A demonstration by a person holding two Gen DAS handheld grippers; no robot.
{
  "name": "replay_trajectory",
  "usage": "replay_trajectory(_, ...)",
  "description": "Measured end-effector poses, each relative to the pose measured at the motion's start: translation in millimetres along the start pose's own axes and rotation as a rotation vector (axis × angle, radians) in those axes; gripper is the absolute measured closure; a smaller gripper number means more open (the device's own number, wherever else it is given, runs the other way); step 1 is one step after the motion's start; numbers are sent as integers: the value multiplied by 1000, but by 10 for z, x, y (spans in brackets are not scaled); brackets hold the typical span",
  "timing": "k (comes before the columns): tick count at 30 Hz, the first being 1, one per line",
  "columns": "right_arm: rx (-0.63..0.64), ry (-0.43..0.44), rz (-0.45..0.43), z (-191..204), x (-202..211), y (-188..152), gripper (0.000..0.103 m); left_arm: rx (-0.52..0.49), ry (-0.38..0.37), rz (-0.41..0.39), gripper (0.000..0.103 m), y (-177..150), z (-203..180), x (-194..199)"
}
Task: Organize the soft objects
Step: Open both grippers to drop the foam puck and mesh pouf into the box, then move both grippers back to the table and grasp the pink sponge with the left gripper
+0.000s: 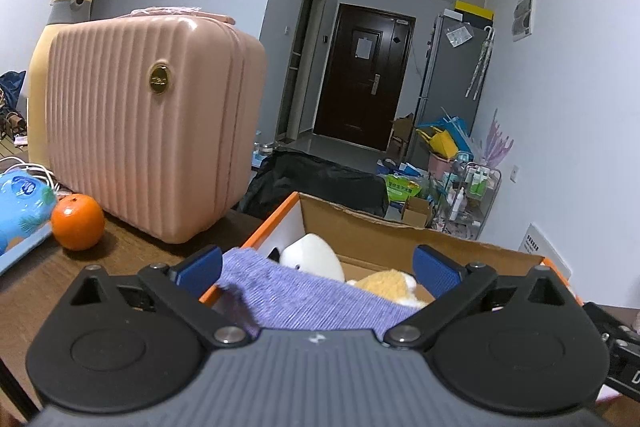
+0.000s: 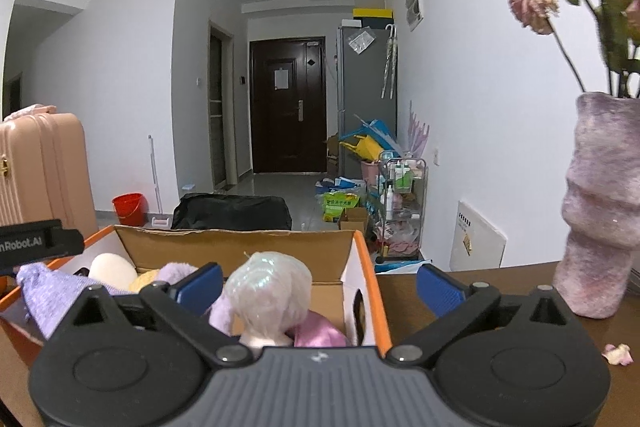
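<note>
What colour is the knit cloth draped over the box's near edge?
Lavender purple, a fine ribbed knit. The cloth shows best in the left wrist view, hanging over the cardboard box.

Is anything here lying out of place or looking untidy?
Yes. The purple knit cloth hangs over the edge of the cardboard box instead of lying inside. A fallen petal lies on the table near the vase.
</note>
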State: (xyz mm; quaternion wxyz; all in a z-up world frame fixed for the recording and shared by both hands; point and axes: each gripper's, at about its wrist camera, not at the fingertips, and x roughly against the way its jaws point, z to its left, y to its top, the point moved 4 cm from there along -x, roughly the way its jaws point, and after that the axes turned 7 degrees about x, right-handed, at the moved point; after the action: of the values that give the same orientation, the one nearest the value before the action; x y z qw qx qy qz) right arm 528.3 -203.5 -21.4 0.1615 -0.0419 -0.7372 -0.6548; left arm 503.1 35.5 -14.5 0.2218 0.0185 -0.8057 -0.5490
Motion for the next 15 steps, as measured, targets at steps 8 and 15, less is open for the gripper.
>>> replay_trajectory(8, 18, -4, -10, 13, 355, -142, 0, -15, -17, 17, 0, -74, 175, 284)
replay_trajectory(15, 41, 1, 6, 108, 652, -281, 0, -47, -40, 30, 0, -160, 271, 590)
